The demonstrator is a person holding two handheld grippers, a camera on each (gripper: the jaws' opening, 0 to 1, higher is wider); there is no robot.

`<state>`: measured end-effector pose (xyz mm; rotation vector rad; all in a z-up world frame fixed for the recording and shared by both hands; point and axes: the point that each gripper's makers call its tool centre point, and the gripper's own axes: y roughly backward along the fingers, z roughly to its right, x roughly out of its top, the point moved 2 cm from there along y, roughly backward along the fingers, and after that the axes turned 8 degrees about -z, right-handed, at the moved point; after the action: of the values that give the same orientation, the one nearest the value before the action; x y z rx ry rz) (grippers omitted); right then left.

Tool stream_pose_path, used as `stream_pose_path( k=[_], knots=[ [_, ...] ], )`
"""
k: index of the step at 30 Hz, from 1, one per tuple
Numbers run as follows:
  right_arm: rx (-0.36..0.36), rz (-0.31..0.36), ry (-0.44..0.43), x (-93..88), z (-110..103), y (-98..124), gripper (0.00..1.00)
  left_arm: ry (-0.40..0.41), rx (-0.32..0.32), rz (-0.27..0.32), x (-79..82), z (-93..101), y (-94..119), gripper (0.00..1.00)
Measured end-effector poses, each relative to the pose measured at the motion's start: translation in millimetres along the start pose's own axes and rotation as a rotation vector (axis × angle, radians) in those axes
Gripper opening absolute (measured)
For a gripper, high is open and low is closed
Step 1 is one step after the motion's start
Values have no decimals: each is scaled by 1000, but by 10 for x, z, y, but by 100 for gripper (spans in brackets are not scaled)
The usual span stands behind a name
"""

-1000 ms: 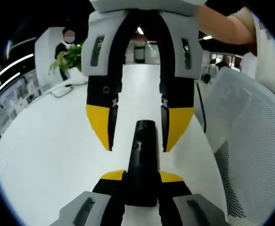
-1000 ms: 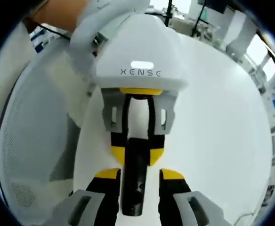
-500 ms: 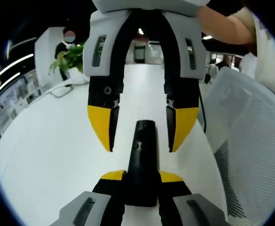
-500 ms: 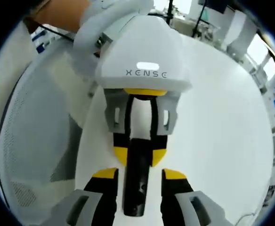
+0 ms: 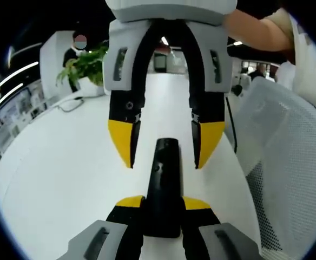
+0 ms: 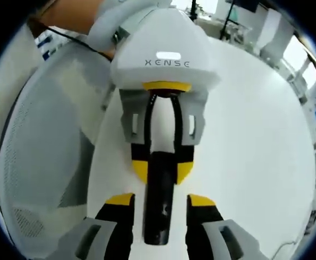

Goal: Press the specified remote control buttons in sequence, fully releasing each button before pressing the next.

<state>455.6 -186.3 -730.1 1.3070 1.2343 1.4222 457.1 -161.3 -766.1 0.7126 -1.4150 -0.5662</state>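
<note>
A slim black remote (image 5: 164, 181) lies lengthwise on the white table (image 5: 55, 179). My left gripper (image 5: 162, 205) is shut on its near end, yellow tips pressed to both sides. Facing it from above, my right gripper (image 5: 163, 162) is open, its yellow fingertips (image 5: 121, 142) spread on either side of the remote's far end without touching it. In the right gripper view the remote (image 6: 159, 216) runs between my open right gripper (image 6: 160, 201), with gaps on both sides, and the left gripper (image 6: 162, 172) clamps its far end.
A white mesh chair back (image 5: 288, 162) stands close on the right of the table, also seen as the chair (image 6: 39, 162). A potted plant (image 5: 85, 65) and a cable (image 5: 71, 103) sit at the table's far left. A person's forearm (image 5: 255, 30) holds the right gripper.
The right gripper has drawn back slightly along the remote, and its jaws have shifted a little while staying open. The left gripper keeps its hold; the remote has not moved.
</note>
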Motion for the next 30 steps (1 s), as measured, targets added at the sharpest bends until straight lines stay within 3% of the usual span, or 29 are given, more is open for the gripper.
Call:
stream_pose_path(
  k=[30],
  knots=[
    [11,-22,-66,-360,-52,-33,37,1,1,-2,1,-1,0,25]
  ],
)
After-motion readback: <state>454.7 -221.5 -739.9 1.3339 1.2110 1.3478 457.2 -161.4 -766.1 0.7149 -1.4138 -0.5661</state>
